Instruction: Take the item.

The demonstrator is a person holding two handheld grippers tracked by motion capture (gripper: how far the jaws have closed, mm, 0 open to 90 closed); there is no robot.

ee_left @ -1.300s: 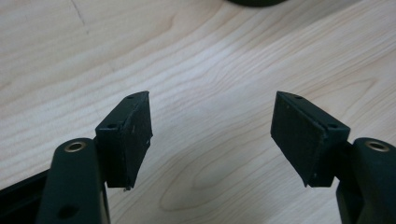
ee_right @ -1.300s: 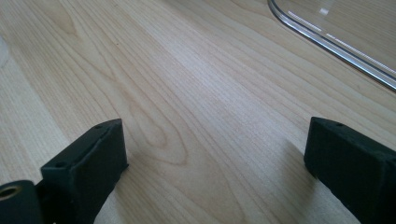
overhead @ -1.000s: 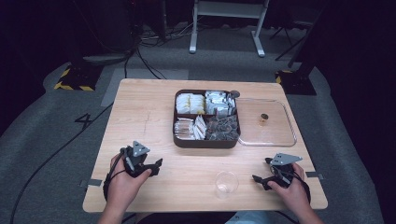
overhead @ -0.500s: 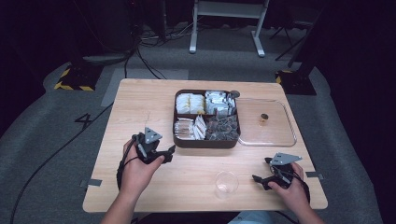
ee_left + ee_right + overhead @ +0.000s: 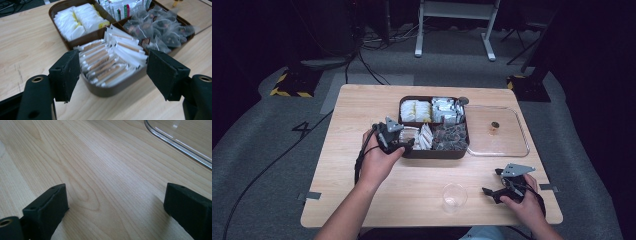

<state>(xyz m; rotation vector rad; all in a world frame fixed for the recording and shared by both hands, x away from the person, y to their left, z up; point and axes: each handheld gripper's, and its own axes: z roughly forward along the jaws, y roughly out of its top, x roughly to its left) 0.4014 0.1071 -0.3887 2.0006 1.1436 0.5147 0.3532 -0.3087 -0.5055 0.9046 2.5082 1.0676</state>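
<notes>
A brown four-part box (image 5: 437, 154) stands mid-table. It holds brown-and-white stick packets (image 5: 107, 60) at front left, white packets (image 5: 77, 20) behind them, foil sachets (image 5: 122, 7) and clear tea-bag pouches (image 5: 160, 30). My left gripper (image 5: 404, 145) hovers at the box's front-left corner. In the left gripper view it (image 5: 113, 72) is open wide, the stick packets lying just beyond its jaws, nothing held. My right gripper (image 5: 492, 191) rests low over the table near the front right; its jaws (image 5: 115, 205) stand open over bare wood.
A clear plastic cup (image 5: 454, 197) stands near the front edge, left of the right gripper. A clear lid (image 5: 512, 145) with a small brown knob (image 5: 494, 126) lies right of the box; its rim (image 5: 180, 142) shows ahead of the right gripper.
My left gripper has moved forward and to the right, from near the table's front left up to the box's front-left compartment. The right gripper has stayed put.
</notes>
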